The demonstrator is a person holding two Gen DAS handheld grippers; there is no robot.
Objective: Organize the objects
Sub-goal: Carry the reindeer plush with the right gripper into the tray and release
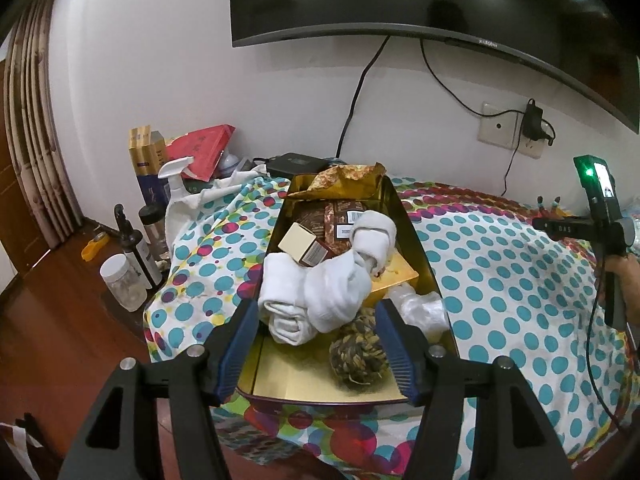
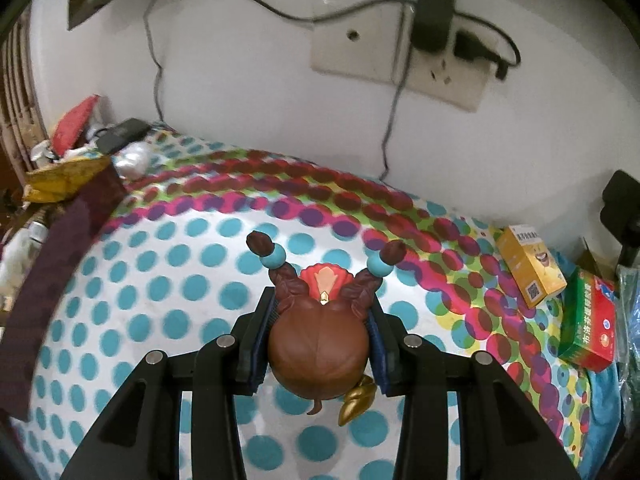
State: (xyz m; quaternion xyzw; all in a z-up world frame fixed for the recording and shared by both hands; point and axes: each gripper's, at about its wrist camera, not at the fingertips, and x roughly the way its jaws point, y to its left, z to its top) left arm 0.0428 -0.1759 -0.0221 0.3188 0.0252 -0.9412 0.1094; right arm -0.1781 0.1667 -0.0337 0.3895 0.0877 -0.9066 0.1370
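A gold-lined tin box (image 1: 416, 236) lies on the polka-dot cloth (image 1: 500, 280). It holds rolled white socks (image 1: 316, 292), a small carton (image 1: 306, 246), a woven rope ball (image 1: 358, 354), brown packets and a clear bag. My left gripper (image 1: 316, 344) is open and empty, its fingers over the near end of the box. My right gripper (image 2: 322, 320) is shut on a brown-haired toy figurine (image 2: 318, 344) with two pigtails and teal beads, held above the cloth (image 2: 168, 280). The box's dark wall (image 2: 64, 240) shows at the left of the right wrist view.
Bottles, a jar (image 1: 122, 282), a spray bottle (image 1: 176, 176) and boxes stand left of the cloth. A yellow box (image 2: 530, 266) and a red-green box (image 2: 588, 320) lie at the right. A wall socket with plugs (image 2: 436, 60) and cables hang behind, under a TV (image 1: 420, 0).
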